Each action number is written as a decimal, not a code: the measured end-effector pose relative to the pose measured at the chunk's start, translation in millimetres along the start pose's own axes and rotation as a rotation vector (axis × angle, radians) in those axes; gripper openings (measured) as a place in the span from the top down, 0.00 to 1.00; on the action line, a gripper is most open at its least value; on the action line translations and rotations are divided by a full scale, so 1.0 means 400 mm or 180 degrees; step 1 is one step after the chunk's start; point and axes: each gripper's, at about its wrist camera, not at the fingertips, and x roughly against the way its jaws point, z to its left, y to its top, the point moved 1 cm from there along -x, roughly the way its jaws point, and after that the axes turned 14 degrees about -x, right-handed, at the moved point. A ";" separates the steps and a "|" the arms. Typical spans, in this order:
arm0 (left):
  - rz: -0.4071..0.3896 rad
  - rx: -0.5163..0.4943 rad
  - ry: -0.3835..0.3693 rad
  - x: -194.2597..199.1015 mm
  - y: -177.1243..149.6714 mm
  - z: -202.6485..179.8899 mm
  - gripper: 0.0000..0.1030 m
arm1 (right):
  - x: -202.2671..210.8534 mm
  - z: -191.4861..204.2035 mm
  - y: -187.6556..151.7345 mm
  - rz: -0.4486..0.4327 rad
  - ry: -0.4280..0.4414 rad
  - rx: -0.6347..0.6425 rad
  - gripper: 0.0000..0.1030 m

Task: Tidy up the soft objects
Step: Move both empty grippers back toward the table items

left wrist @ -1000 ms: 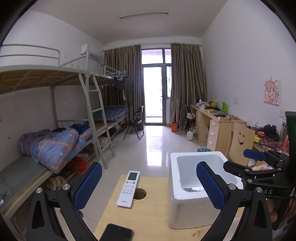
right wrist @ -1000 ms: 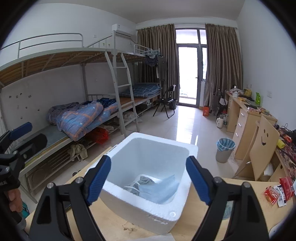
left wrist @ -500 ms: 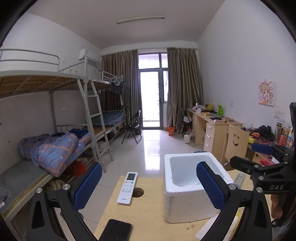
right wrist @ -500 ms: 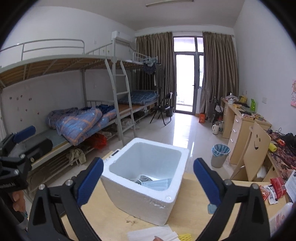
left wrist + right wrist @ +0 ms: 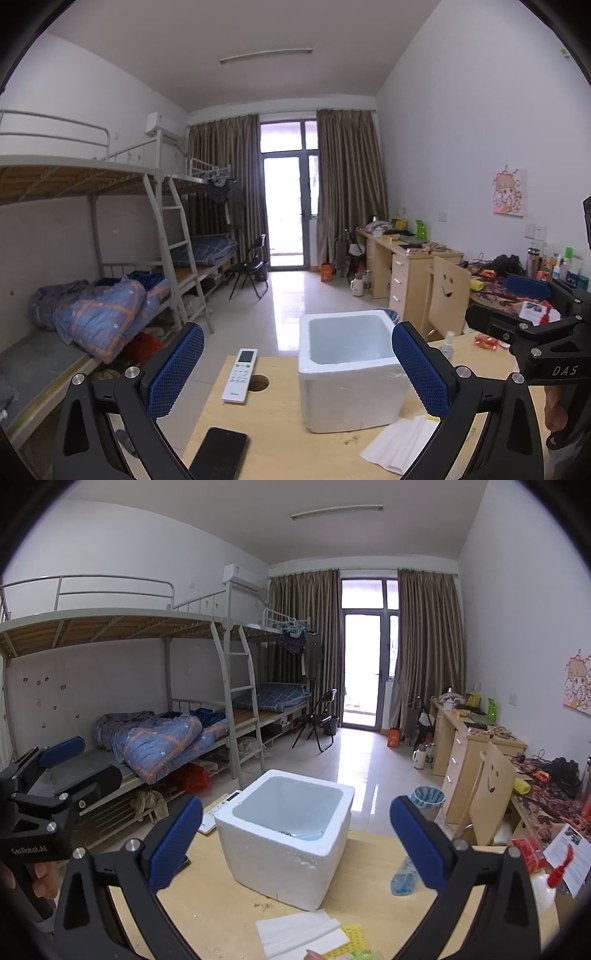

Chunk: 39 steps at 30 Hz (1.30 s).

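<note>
Bunk beds (image 5: 155, 686) line one wall of a dorm room, and a wooden table (image 5: 273, 428) sits in front. On it stands a white foam box (image 5: 291, 845) with something pale blue (image 5: 306, 835) low inside. The left gripper (image 5: 297, 373) and right gripper (image 5: 295, 843) both have fingers spread wide, holding nothing. A folded white cloth (image 5: 299, 932) lies just beside the box, near a remote (image 5: 240, 374) and a phone (image 5: 219, 456)
</note>
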 end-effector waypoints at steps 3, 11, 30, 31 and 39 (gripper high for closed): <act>-0.0047 -0.0001 -0.0043 0.030 0.000 -0.011 0.01 | 0.042 0.000 -0.006 -0.0095 -0.0020 -0.0012 0.01; -0.0097 -0.0007 -0.0132 0.100 -0.005 -0.042 0.01 | 0.136 0.005 -0.028 -0.0267 -0.0075 0.0003 0.01; -0.0326 0.0004 -0.0141 0.194 -0.076 -0.128 0.01 | 0.286 -0.013 -0.158 -0.0713 -0.0275 -0.0016 0.00; -0.0324 0.0012 -0.0166 0.193 -0.082 -0.134 0.01 | 0.287 -0.014 -0.166 -0.0718 -0.0289 -0.0011 0.00; -0.0377 0.0144 -0.0137 0.192 -0.135 -0.156 0.01 | 0.294 -0.047 -0.231 -0.0736 -0.0378 -0.0106 0.00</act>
